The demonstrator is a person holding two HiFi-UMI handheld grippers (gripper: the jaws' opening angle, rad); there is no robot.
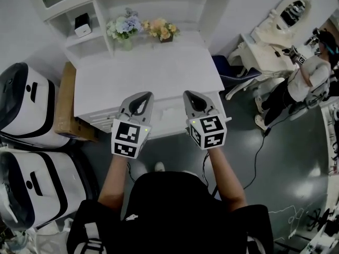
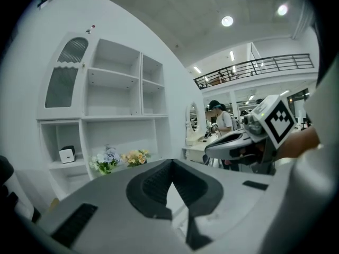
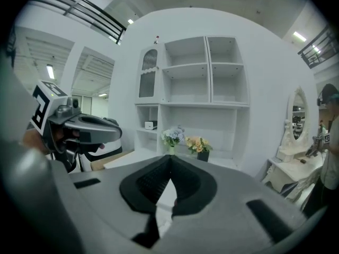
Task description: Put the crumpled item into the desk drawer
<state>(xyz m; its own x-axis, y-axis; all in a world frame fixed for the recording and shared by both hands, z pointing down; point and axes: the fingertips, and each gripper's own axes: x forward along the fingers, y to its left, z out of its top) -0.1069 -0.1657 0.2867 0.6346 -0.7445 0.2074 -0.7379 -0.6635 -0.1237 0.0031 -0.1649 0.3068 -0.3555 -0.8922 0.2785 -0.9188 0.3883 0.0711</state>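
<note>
Below you stands the white desk point(image 1: 159, 73) with its shelved hutch point(image 1: 132, 4), and both of your grippers are held over its near edge. Two bunches of flowers point(image 1: 124, 26) stand at the back of the top, well apart from the working area. The drawer front point(image 1: 103, 120) shows as a ribbed band under the near edge, to the left of the left gripper point(image 1: 143, 96); judge it as closed, although the angle is steep. The left gripper has its jaws fully together with nothing between them. The right gripper point(image 1: 193, 95) shows the same in its own view: pads meeting at the tips, nothing held. The crumpled item point(image 1: 168, 112) is hard to separate from the white top. A faint, pale, uneven patch near the front edge, between the two gripper bodies, is most likely it. Note the relation before you move: the patch lies between the two grippers and closer to you than either pair of tips, so both jaws point past it towards the hutch. Neither gripper view shows it. It sits about equally near both hands, and no long axis can be made out. Expect to draw one gripper back and tilt it down before opening over the patch. Leave the other hand free for the drawer, which the left gripper is nearer.
</note>
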